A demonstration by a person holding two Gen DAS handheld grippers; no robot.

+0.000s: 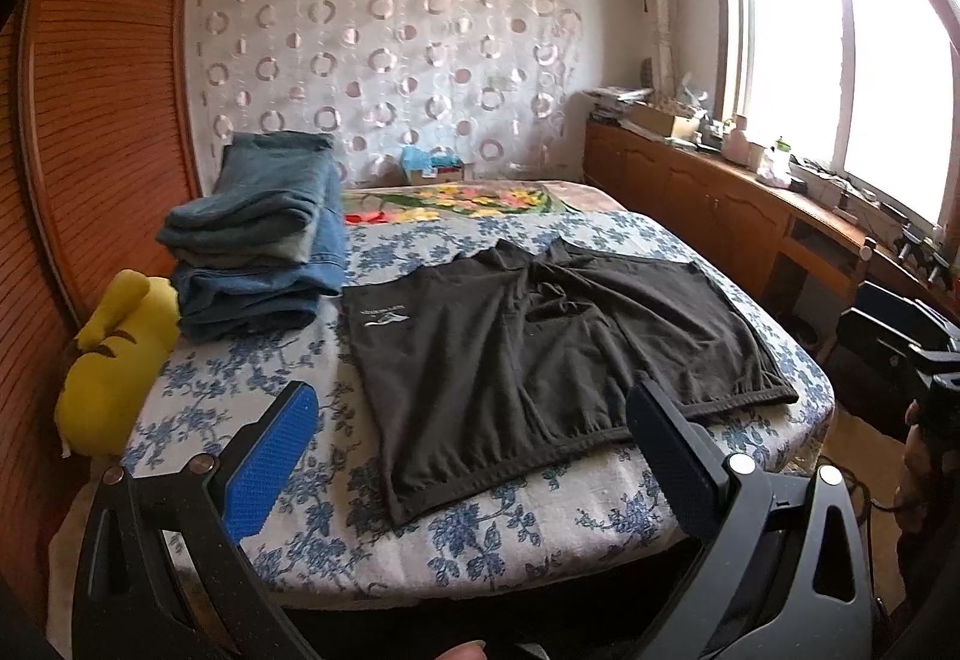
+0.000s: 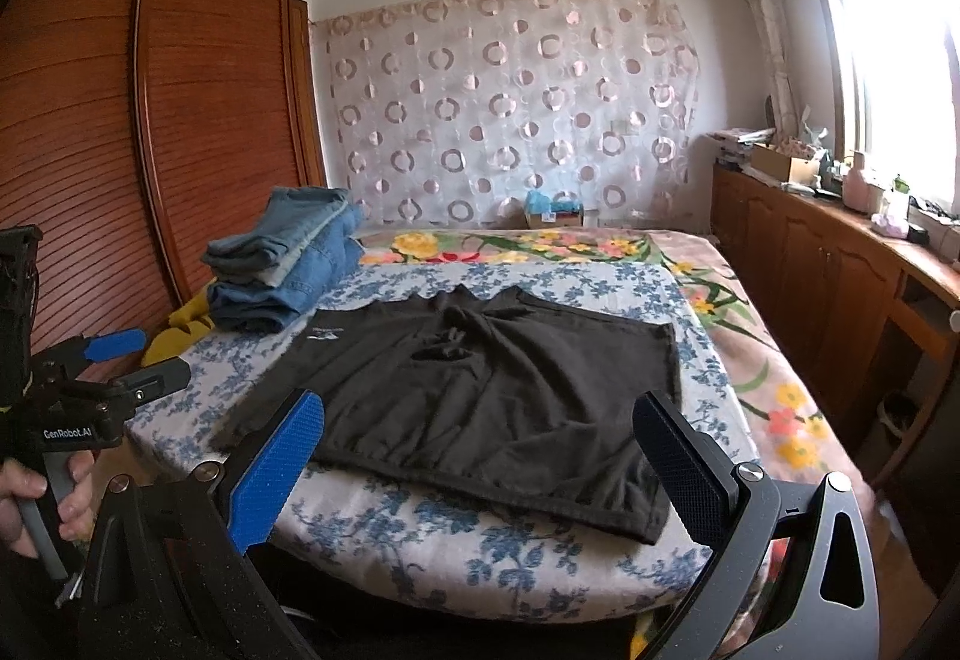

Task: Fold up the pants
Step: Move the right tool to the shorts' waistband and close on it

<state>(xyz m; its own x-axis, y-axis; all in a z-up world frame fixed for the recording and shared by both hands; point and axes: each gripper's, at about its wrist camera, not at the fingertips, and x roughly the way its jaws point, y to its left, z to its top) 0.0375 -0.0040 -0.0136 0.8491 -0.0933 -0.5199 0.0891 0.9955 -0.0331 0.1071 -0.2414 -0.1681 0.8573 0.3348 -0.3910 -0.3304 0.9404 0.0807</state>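
Note:
Black shorts [image 1: 540, 354] lie spread flat on the blue-flowered bed cover [image 1: 480, 534], waistband toward me, a small white logo on the left leg. They also show in the right wrist view [image 2: 480, 402]. My left gripper [image 1: 474, 444] is open and empty, held above the near edge of the bed in front of the waistband. My right gripper [image 2: 480, 450] is open and empty, also near the bed's front edge over the waistband. The left gripper also shows at the left of the right wrist view [image 2: 120, 360], held in a hand.
A stack of folded jeans [image 1: 258, 234] sits at the back left of the bed, next to a yellow plush toy [image 1: 114, 354]. A wooden wardrobe [image 1: 102, 120] stands left. A wooden cabinet [image 1: 720, 204] with clutter runs under the window at right.

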